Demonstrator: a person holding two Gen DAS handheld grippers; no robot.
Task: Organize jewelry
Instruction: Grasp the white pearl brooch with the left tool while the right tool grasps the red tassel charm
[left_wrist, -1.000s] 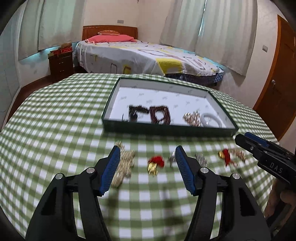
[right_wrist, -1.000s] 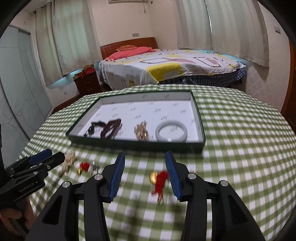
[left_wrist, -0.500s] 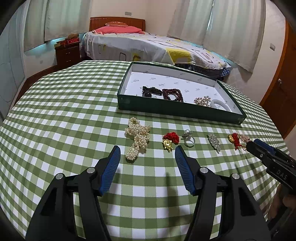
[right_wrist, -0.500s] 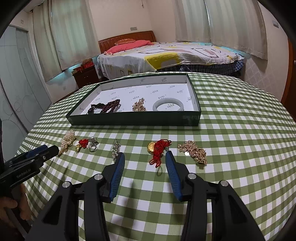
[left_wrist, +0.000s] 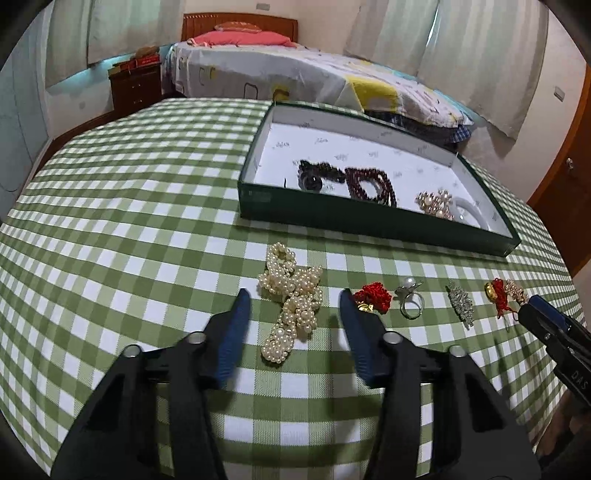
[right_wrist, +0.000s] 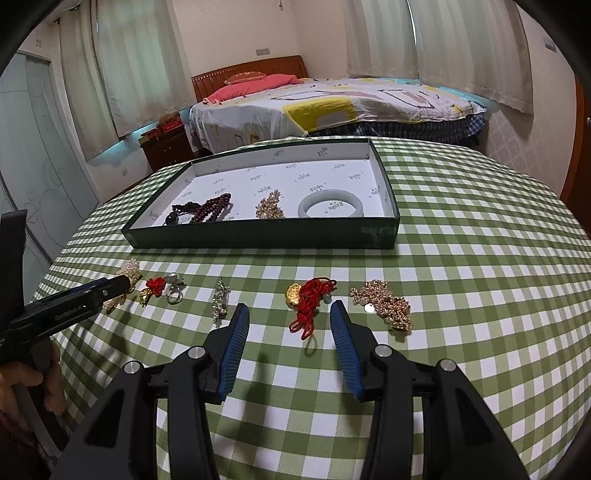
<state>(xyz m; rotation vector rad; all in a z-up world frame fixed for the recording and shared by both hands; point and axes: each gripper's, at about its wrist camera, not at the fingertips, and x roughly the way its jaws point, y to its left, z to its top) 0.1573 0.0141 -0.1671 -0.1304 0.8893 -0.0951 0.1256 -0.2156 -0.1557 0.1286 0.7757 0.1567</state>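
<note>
The left gripper (left_wrist: 291, 295) is seen closing, jaws either side of the pearl necklace (left_wrist: 291, 299) on the checked tablecloth (left_wrist: 110, 229), pads not yet pressing. The right gripper (right_wrist: 286, 314) is held apart around the red knotted charm (right_wrist: 308, 301), untouched, near the green tray (right_wrist: 258, 238)

Behind the checked tablecloth (right_wrist: 480, 229) stands a bed (right_wrist: 332, 107); a pink pillow (right_wrist: 251, 83) lies at its wooden headboard (right_wrist: 251, 68).
</note>
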